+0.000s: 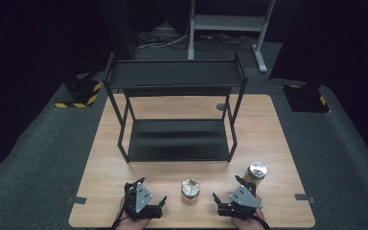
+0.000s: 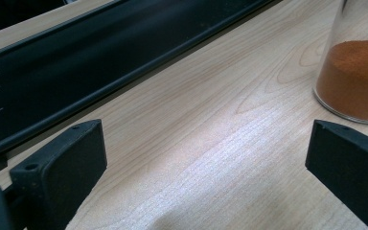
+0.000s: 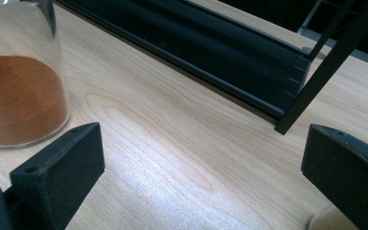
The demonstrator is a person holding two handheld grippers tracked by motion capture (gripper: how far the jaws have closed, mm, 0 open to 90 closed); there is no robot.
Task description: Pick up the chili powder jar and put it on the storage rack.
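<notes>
Grippers both idle at the near edge of the table (image 1: 268, 124), as I read it from the high view. Left gripper (image 1: 149, 200) sits left of centre, right gripper (image 1: 229, 194) right of centre, each in a hand at the bottom of frame. Both have jaws spread wide, nothing between them; the left gripper view and right gripper view each show bare wood grain between the two black jaws.

Centre jar (image 1: 190, 188) stands upright on the table between the two grippers, touching neither. Clear glass, shiny metal lid, orange-brown powder filling the lower part. In the left gripper view it sits ahead and to the right of the jaws (image 2: 352, 72); in the right gripper view it sits ahead and to the left, just beyond the left jaw (image 3: 19, 91).

Second jar (image 1: 257, 171) stands upright further right, just beyond the right gripper, also with a metal lid. Contents I can't tell from here.

Black two-tier rack (image 1: 177, 139) stands mid-table, behind both jars, both shelves bare. Its lower shelf edge runs across the top of both gripper views (image 2: 100, 57) (image 3: 211, 43), and one rack leg lands on the table in the right gripper view.
</notes>
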